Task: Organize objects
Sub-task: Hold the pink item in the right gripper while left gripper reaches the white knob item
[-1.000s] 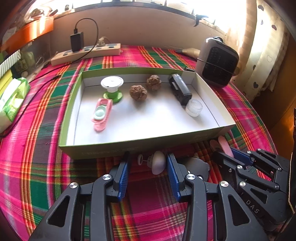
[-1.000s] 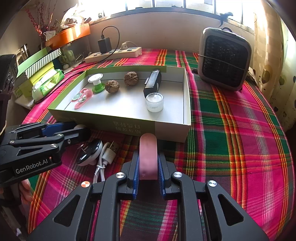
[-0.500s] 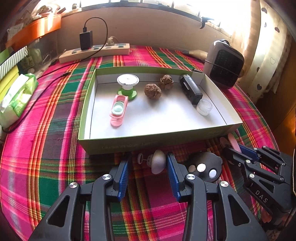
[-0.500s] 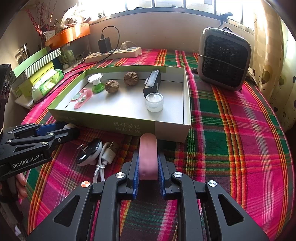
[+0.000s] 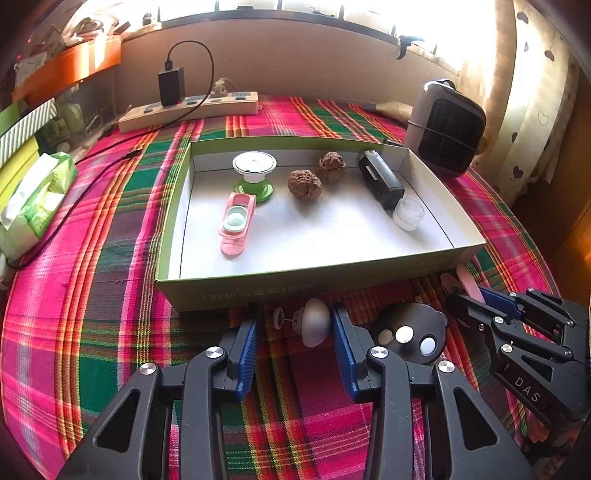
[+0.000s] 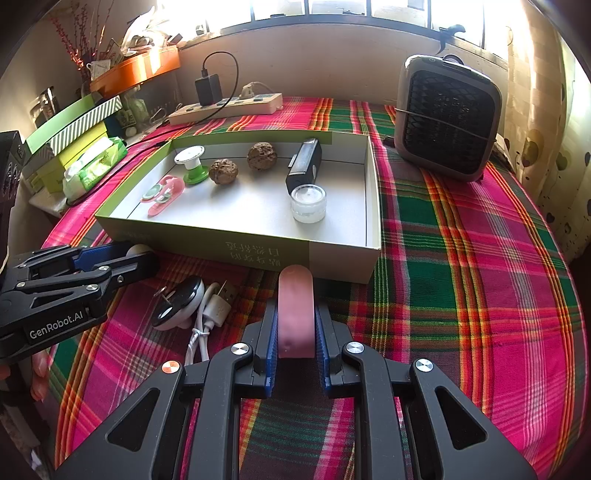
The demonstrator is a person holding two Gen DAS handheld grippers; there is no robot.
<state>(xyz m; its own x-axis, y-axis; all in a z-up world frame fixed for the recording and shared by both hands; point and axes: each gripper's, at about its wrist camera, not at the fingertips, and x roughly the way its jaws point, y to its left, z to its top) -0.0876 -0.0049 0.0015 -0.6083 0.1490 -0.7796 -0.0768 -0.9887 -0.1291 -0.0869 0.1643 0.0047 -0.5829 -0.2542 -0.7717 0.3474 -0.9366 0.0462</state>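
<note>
Box (image 5: 236,291) shifted rightward; left gripper (image 5: 295,332) apparently repositioned.

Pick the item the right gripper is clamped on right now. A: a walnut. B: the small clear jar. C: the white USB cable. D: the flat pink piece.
D. The right gripper has its blue pads pressed on both sides of the flat pink piece, held in front of the box.

Bright daylight enters through the window (image 6: 332,11) above a beige wall (image 6: 332,62). A heart-patterned curtain (image 5: 532,92) hangs right. Plaid tablecloth (image 6: 461,258) covers the table.
</note>
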